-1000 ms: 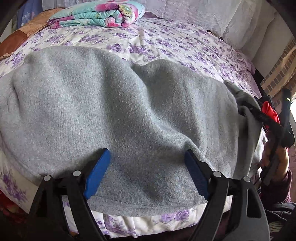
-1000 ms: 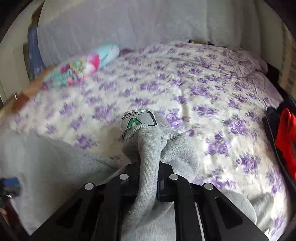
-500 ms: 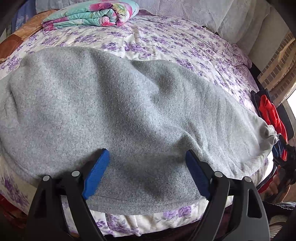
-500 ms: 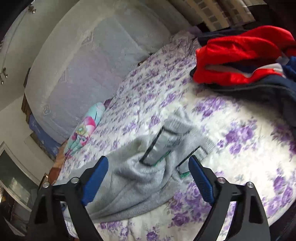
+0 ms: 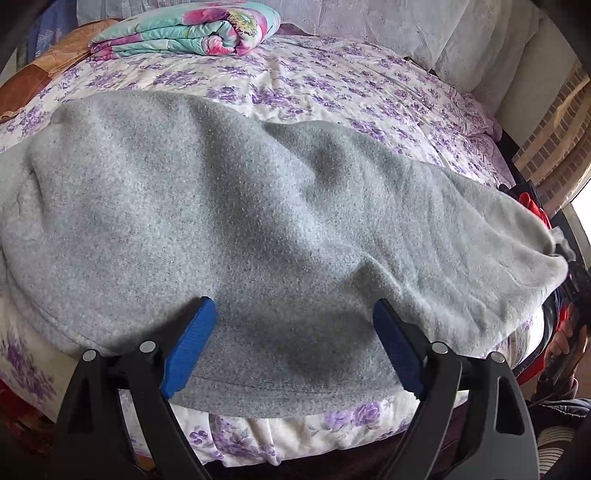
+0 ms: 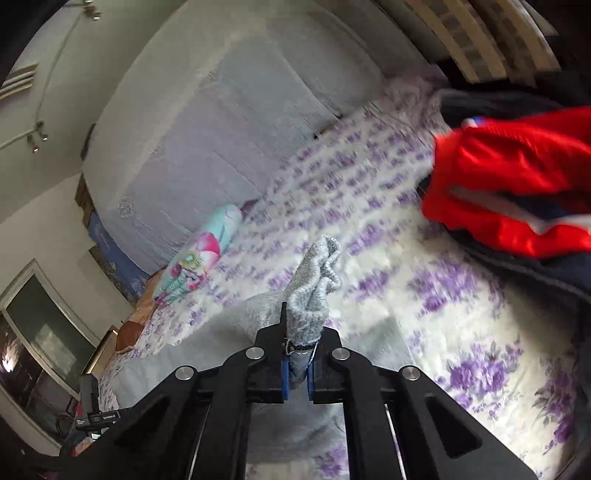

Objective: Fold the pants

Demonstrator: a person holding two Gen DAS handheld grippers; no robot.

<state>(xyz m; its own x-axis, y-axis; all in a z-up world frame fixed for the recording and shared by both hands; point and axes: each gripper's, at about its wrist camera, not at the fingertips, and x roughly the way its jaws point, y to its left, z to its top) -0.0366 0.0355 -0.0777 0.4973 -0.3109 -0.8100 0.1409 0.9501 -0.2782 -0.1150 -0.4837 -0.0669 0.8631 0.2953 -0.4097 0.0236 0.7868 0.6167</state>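
The grey sweatpants (image 5: 258, 221) lie spread across the flowered bed, reaching from the left edge to the right. My left gripper (image 5: 295, 347) is open, its blue fingers (image 5: 188, 347) straddling the near hem of the pants at the bed's front edge, holding nothing. My right gripper (image 6: 297, 369) is shut on a bunched end of the grey pants (image 6: 314, 280), which sticks up between its jaws. The right gripper shows faintly at the far right of the left wrist view (image 5: 576, 280).
The bed (image 5: 369, 85) has a white cover with purple flowers. A folded teal and pink blanket (image 5: 188, 29) lies at the back left. A red and dark garment pile (image 6: 517, 184) sits at the bed's right side. A padded headboard (image 6: 240, 129) rises behind.
My right gripper was open over the pants' end half a second ago and has now shut on it. The pants leg was pulled out flat to the right. The left gripper stayed put.
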